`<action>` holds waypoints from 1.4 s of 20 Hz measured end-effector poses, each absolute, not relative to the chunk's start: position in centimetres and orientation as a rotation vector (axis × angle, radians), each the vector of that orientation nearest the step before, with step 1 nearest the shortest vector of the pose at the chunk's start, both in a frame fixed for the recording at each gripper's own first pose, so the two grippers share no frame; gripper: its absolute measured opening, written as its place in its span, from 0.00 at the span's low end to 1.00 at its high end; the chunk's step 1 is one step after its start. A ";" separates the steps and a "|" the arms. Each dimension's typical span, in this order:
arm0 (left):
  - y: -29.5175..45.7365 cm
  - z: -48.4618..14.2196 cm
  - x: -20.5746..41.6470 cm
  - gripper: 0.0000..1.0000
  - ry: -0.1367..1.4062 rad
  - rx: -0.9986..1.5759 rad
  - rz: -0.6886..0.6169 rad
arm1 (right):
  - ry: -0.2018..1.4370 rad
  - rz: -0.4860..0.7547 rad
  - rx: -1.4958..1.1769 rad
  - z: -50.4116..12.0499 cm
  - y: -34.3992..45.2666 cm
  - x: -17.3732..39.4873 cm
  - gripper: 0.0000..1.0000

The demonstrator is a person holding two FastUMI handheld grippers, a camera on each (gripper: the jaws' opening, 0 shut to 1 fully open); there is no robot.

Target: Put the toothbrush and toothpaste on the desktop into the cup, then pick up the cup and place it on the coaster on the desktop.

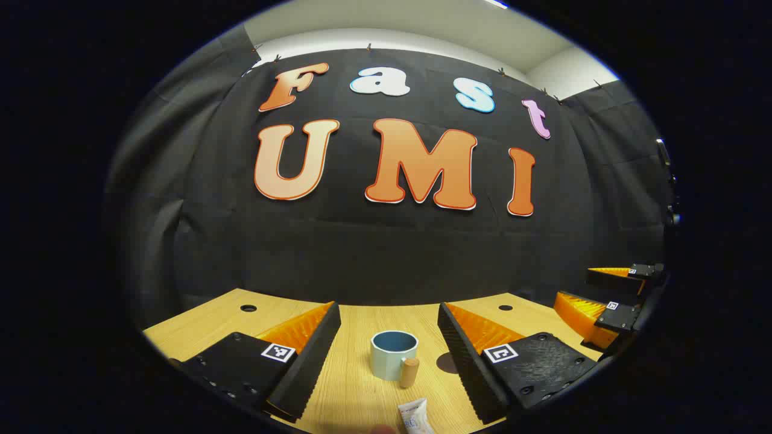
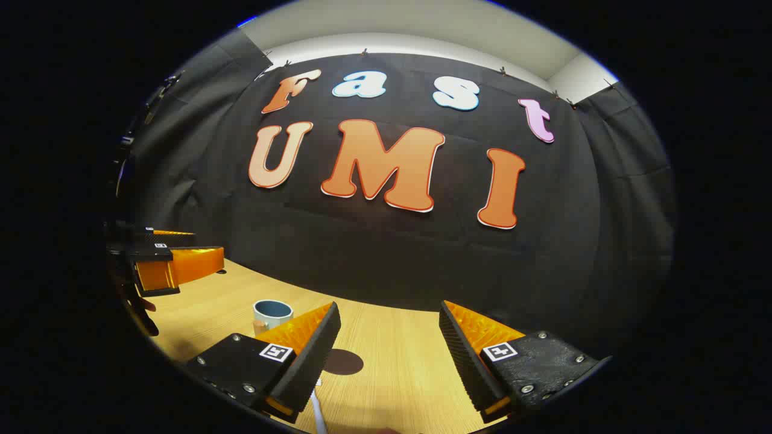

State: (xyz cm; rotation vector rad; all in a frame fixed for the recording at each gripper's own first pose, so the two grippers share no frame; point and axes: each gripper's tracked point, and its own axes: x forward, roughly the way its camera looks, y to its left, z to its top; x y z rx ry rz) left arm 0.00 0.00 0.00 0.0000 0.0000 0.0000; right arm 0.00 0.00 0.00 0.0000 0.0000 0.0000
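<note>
Right now I hold my left gripper [image 1: 389, 337] wide open above the desktop [image 1: 356, 386], the cup [image 1: 394, 354] standing between its fingers and the toothpaste [image 1: 415, 416] lying nearer. My right gripper [image 2: 389, 337] gapes too, over the dark coaster [image 2: 344, 362], beside what looks like the white toothbrush [image 2: 318, 413].

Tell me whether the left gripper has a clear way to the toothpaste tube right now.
Probably yes. In the left gripper view the left gripper is open above the wooden desktop, and the toothpaste tube lies near, low between its fingers, with nothing across it. The cup stands farther off, behind the tube.
</note>
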 end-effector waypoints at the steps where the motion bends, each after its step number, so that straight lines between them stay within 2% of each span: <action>1: 0.0 0.2 -0.1 0.97 -0.002 0.005 0.001 | 0.009 0.009 0.005 -0.3 0.4 0.1 0.98; 4: -0.1 0.1 -0.2 1.00 -0.004 0.004 -0.009 | 0.019 0.029 0.029 -0.4 0.9 0.1 0.98; 6: -0.2 0.2 -0.1 0.97 -0.007 0.008 -0.006 | 0.020 0.043 0.047 -0.3 1.2 0.0 0.98; 16: -0.6 0.3 -0.4 0.97 -0.012 0.044 0.009 | 0.028 0.084 0.070 -0.6 1.9 -0.6 0.98; 21: -1.9 -3.6 -1.2 0.97 0.087 0.045 -0.011 | 0.117 0.117 0.086 -4.1 2.6 -1.0 0.98; 28: -2.6 -10.4 -2.1 0.98 0.283 0.042 -0.018 | 0.340 0.219 0.126 -11.6 5.5 -1.6 0.94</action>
